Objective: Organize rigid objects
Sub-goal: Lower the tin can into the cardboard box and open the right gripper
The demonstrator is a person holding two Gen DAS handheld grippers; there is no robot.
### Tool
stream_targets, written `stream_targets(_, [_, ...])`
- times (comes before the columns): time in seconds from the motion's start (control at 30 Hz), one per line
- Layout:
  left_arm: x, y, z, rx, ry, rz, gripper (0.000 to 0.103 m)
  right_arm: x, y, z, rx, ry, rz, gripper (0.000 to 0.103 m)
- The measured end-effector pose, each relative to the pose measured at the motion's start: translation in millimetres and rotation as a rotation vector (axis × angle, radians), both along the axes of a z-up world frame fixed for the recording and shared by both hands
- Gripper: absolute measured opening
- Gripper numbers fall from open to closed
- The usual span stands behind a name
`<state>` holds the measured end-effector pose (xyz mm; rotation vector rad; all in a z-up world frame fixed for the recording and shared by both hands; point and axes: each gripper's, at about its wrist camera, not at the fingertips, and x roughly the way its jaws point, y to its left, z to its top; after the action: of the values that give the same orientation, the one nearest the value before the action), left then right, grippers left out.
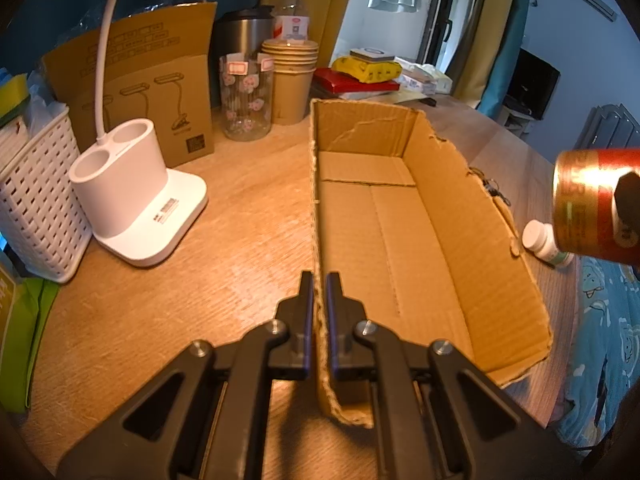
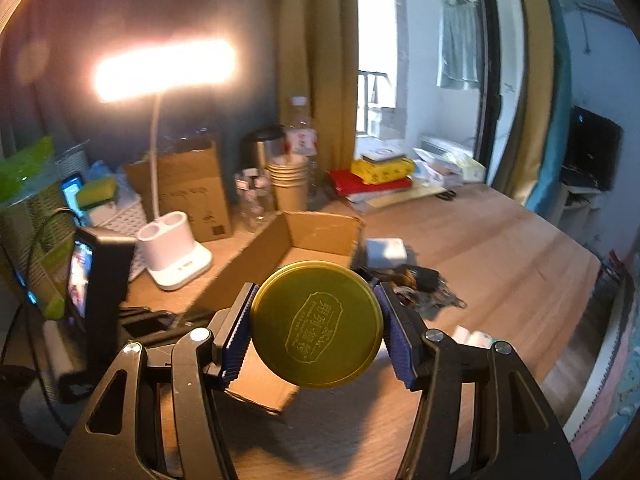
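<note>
The box (image 1: pixel 420 216) is plain brown cardboard. The tin (image 1: pixel 596 204) is red with gold bands, its lid (image 2: pixel 316 330) gold with embossed lettering. The desk (image 1: pixel 224 264) is light wood grain. At the desk's left edge, the lamp base (image 1: pixel 132 200) and the woven-pattern basket (image 1: pixel 36 208) are white. The jar (image 1: pixel 246 96) is clear with pink prints. The cups (image 1: pixel 292 80) are tan. The pads (image 2: pixel 236 336) are blue and ribbed.
</note>
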<state>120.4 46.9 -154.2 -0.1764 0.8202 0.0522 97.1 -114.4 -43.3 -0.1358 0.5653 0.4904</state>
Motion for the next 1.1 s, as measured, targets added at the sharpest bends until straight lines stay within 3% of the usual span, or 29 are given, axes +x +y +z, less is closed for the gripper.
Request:
stream_targets(0.2, [0, 1, 0, -0.002, 0.000, 0.004, 0.006, -2, 15, -6, -0.008, 0.025, 0.049, 0.062])
stream_targets(0.53, [1, 2, -1, -0.004, 0.001, 0.004, 0.005, 12, 27, -43, -0.023, 0.168, 0.108, 0.061])
stream_targets(0.8, [2, 3, -2, -0.005, 0.001, 0.007, 0.005, 17, 28, -54, -0.024, 0.240, 0.124, 0.061])
stream_targets(1.1, [1, 4, -2, -0.009, -0.004, 0.006, 0.006, 17, 29, -57, -0.036, 0.257, 0.140, 0.062])
